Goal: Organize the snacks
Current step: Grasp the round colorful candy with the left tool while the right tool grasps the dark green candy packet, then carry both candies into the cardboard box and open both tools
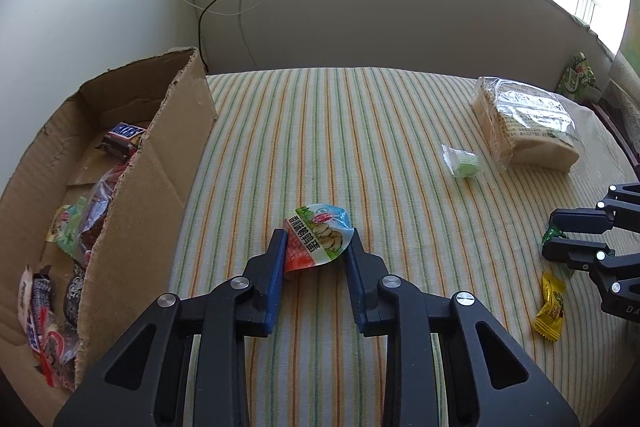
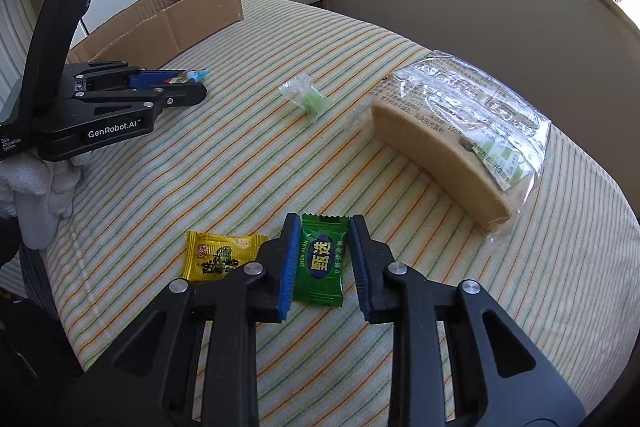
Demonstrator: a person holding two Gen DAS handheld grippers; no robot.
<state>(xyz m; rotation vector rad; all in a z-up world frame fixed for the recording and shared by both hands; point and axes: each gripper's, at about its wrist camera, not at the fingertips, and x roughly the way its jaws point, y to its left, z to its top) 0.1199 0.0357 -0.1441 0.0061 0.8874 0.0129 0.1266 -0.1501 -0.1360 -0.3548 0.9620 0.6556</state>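
Note:
My left gripper [image 1: 316,247] has its jaws closed against the sides of a colourful egg snack packet [image 1: 318,241], just above the striped cloth; it also shows in the right wrist view [image 2: 188,83]. My right gripper [image 2: 325,251] straddles a green candy [image 2: 320,259] lying on the cloth, its jaws close to the wrapper's edges with small gaps. A yellow candy [image 2: 220,255] lies just left of it. A cardboard box [image 1: 132,187] with several snacks inside stands at the left.
A small clear packet with a green sweet [image 2: 310,101] lies mid-table. A large wrapped cake block [image 2: 452,131] sits at the right. A green packet [image 1: 578,75] lies by the wall. Cables hang down the back wall. The table edge curves near on the right.

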